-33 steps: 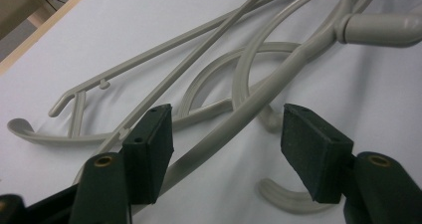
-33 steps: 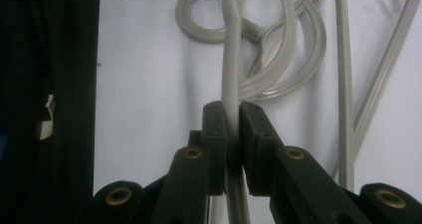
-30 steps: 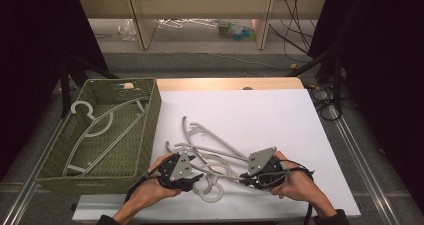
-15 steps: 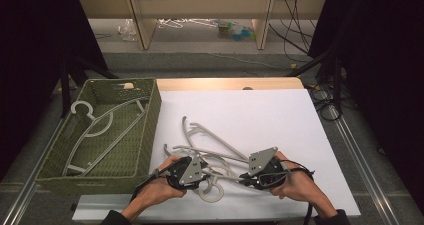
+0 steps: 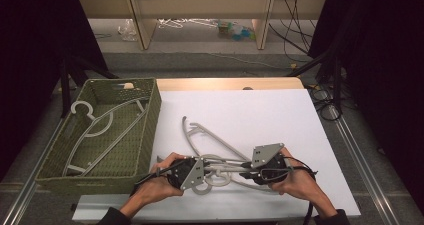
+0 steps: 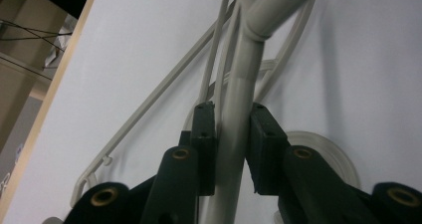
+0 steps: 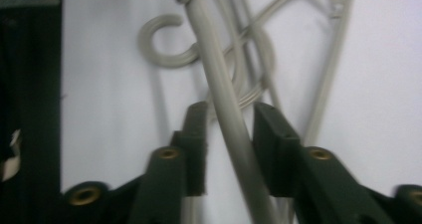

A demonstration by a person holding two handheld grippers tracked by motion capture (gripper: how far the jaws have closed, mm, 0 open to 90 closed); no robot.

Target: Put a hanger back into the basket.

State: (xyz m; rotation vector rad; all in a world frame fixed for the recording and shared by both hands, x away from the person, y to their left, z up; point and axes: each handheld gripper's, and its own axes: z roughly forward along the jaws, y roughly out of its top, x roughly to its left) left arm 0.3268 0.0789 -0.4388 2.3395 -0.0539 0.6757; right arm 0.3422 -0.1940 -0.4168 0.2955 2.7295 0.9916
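Left gripper (image 6: 231, 149) has just clamped down on the grey hanger (image 6: 238, 109); right gripper (image 7: 230, 149) has just loosened, bar sitting between its pads.

Grey plastic on white, wicker at the side

The hanger (image 5: 220, 166) on the table is smooth grey plastic with a soft satin sheen, and the gripper pads (image 6: 205, 144) around its bar look like matt black rubber, studded with small brassy metal rivets. The tabletop (image 5: 280, 115) is a flat, matt white sheet, with a pale wood edge (image 5: 225, 83) along its far side. The basket (image 5: 150, 115) is rough woven wicker in olive green, and another grey plastic hanger (image 5: 100, 130) lies inside.
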